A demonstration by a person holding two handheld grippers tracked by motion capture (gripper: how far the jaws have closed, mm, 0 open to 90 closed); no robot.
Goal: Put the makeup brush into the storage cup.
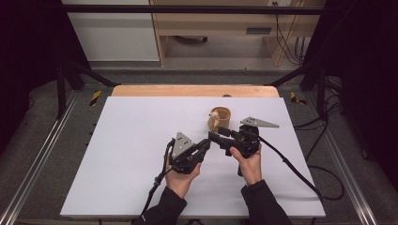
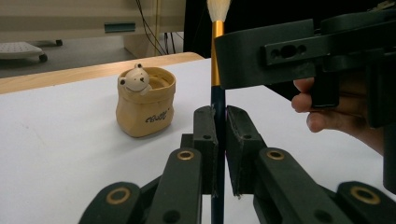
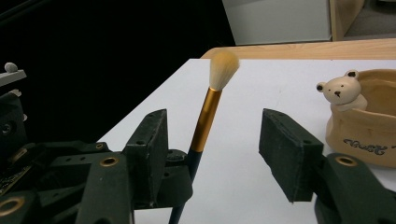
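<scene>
On the white desk (image 1: pixel 131 154), the left gripper (image 2: pixel 221 135) clamps an upright brush (image 2: pixel 216 51) by its dark handle, while the right gripper (image 3: pixel 212 154) stands with jaws apart around it, near a bear-topped pot (image 2: pixel 145 102).

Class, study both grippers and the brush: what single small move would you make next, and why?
Probably close the right gripper on the brush. Its jaws stand open around the gold ferrule, while the left gripper clamps the dark handle upright; the bear pot waits nearby.
</scene>
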